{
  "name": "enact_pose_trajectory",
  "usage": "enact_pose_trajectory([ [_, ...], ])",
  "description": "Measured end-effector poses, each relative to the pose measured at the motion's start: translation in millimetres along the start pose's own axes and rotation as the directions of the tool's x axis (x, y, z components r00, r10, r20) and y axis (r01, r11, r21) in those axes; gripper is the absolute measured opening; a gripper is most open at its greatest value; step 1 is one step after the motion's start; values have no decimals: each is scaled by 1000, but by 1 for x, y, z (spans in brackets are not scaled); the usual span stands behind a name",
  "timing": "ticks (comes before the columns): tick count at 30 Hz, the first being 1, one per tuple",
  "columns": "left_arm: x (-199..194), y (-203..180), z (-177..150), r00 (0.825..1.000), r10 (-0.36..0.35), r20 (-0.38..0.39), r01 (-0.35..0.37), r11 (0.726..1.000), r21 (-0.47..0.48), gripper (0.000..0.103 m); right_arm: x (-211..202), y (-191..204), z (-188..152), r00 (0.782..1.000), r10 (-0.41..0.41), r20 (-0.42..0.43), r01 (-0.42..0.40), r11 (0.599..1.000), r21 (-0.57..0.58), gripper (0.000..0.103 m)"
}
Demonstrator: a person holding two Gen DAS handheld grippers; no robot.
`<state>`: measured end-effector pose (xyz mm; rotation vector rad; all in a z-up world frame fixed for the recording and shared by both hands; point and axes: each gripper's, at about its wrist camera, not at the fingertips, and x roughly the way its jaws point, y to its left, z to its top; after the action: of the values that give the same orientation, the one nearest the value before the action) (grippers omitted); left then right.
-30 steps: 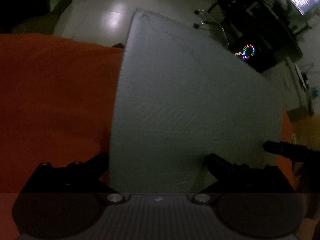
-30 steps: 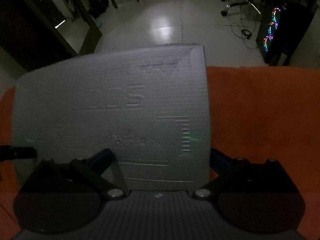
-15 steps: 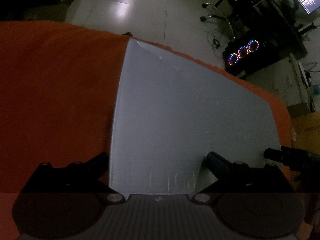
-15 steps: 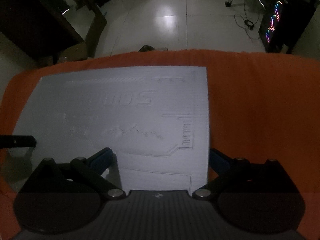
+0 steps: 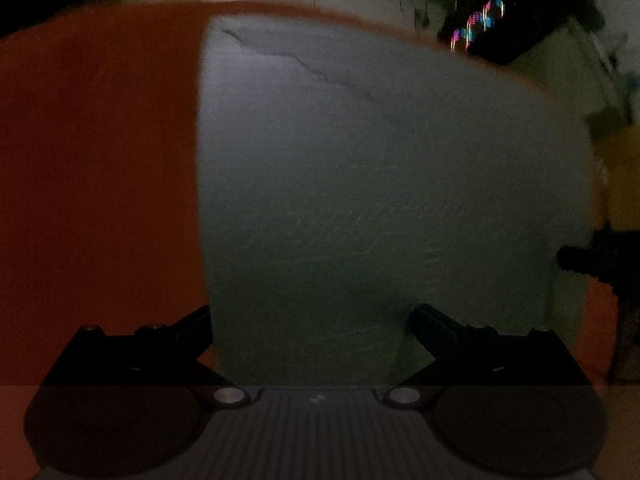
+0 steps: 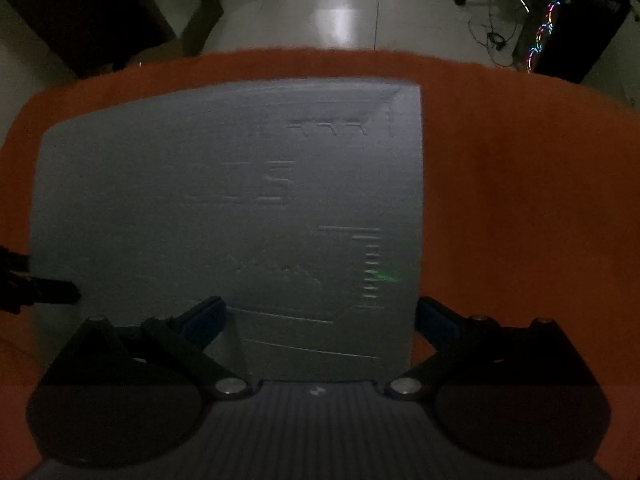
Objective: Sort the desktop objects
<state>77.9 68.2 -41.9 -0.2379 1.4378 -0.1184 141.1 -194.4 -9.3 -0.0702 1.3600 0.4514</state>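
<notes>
Dimness hides much: grey mat [image 6: 224, 208] lies on orange table [image 6: 520, 208], long axis seemingly left-right. Left gripper [image 5: 310, 320] and right gripper [image 6: 320, 312] straddle its corners, jaws spread.

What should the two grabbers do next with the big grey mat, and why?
Probably lower the grey mat gently until it lies flat on the orange cloth, before letting go. The left gripper and right gripper each have its near edge between their fingers, and the cloth shows all round it. Whether it already rests flat is unclear.
</notes>
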Motion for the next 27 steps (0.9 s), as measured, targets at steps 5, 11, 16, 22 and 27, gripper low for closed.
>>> enact_pose_trajectory([
  [5,7,-6,-16,999,36,17,-37,999,38,102,12,5,-22,1000,-27,-10,27,999,-24,102],
  [11,12,-15,-23,998,52,39,-55,997,63,103,18,1,-34,1000,-16,-11,16,1000,-25,102],
  [16,8,-16,-30,994,97,53,-100,993,60,103,26,-8,-41,1000,13,-19,-14,1000,-9,102],
  [22,4,-22,-36,981,163,101,-171,982,75,103,35,-19,-46,998,51,-23,-51,998,23,102],
  [27,12,-12,-43,992,54,112,-58,998,37,103,40,-21,-53,997,76,-13,-76,996,44,102],
])
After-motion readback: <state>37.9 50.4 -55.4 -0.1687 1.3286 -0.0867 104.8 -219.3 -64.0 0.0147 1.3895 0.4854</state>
